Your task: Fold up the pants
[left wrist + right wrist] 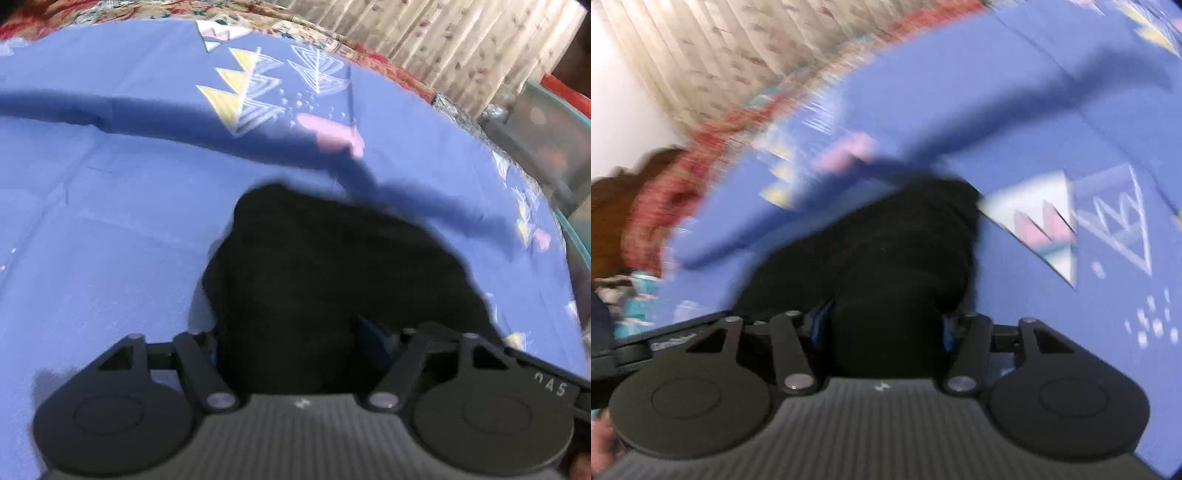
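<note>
The black pants (332, 266) hang bunched over the blue patterned sheet (110, 221). My left gripper (291, 339) is shut on the pants; the cloth fills the space between its fingers and hides the tips. In the right wrist view the black pants (894, 258) also bunch between the fingers. My right gripper (882, 328) is shut on the pants. That view is blurred by motion. Both grippers hold the cloth raised above the sheet (1052, 129), and it casts a dark shadow there.
A red floral quilt (399, 70) lies under the sheet at its far edge. A pleated beige curtain (443, 40) hangs behind. A clear plastic bin with a green rim (546, 140) stands at the right of the bed.
</note>
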Tool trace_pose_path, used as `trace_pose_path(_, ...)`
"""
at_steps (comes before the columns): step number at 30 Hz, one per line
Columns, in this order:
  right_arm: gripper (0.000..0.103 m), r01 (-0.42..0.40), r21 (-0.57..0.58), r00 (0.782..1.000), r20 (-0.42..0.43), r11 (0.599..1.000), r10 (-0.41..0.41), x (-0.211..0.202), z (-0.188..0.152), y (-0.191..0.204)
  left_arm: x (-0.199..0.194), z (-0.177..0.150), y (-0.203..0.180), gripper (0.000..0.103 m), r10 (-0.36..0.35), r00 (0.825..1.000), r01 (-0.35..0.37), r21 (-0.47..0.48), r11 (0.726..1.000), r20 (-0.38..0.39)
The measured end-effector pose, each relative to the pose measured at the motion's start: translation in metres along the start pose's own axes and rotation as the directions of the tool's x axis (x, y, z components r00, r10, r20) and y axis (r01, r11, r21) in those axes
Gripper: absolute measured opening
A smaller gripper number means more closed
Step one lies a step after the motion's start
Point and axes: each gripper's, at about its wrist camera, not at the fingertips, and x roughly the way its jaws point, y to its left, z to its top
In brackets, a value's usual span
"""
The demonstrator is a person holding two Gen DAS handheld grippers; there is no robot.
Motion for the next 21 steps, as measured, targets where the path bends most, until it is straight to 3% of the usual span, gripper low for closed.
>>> trace_pose_path(3, 0.077, 0.005, 0.046, 1.0, -0.008, 0.999, -0.005, -0.012, 0.001, -0.005, -0.011, -0.003, -0.008, 0.074, 0.002, 1.0, -0.003, 0.048, 0.999, 0.025)
trace_pose_path(6, 0.077, 0.053, -0.051, 0.998, 0.043, 0.997, -0.051, -0.049, 0.008, 0.014, -0.044, -0.001, -0.019, 0.074, 0.021, 0.999, -0.025, 0.095, 0.995, 0.047)
trace_pose_path(10, 0.082, 0.114, -0.123, 0.988, 0.115, 0.986, -0.1, -0.104, -0.011, 0.025, -0.105, -0.012, -0.031, 0.081, 0.042, 0.994, -0.054, 0.125, 0.991, 0.103)
trace_pose_path(15, 0.084, 0.115, -0.047, 0.988, 0.113, 0.992, -0.109, -0.161, -0.065, 0.035, -0.169, -0.056, -0.052, 0.093, 0.087, 0.987, -0.112, 0.192, 0.975, 0.133)
trace_pose_path(21, 0.084, 0.153, 0.047, 0.986, 0.054, 0.987, -0.155, -0.183, -0.136, 0.05, -0.218, -0.116, -0.06, 0.093, 0.163, 0.984, -0.173, 0.167, 0.971, 0.067)
